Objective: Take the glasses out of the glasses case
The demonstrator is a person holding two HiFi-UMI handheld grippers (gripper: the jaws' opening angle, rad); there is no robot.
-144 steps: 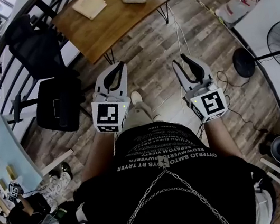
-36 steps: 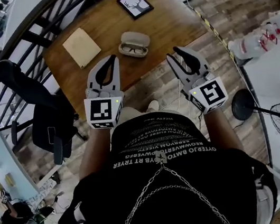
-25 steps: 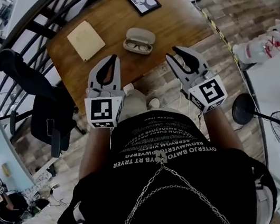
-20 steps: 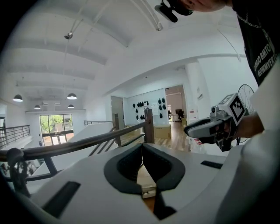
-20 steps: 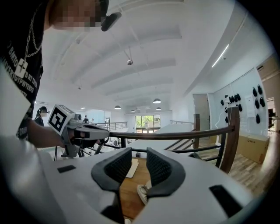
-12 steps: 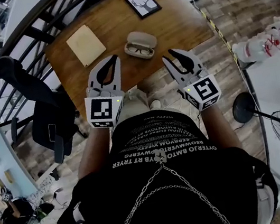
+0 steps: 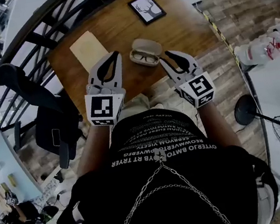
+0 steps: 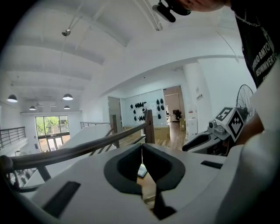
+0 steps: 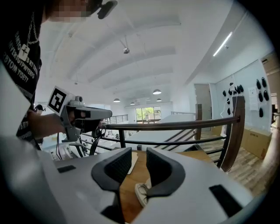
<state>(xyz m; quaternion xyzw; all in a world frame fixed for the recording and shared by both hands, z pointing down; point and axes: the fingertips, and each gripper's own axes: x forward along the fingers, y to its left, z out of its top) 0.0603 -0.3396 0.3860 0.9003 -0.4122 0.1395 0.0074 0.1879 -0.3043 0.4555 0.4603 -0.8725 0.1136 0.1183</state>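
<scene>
Just ahead lies the glasses case (image 7: 146,53), notebook (image 7: 87,47) beside; left gripper (image 7: 113,56) jaws together, right gripper (image 7: 167,57) jaws apart.

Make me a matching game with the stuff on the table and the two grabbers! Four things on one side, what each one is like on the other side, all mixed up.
Things:
1. glasses case
2. deer picture
3. left gripper
4. right gripper

What it is like:
A. jaws apart, nothing between them
B. lid open, glasses inside
C. jaws pressed together
D. black frame around it

Right pairs: 1-B, 2-D, 3-C, 4-A.
</scene>
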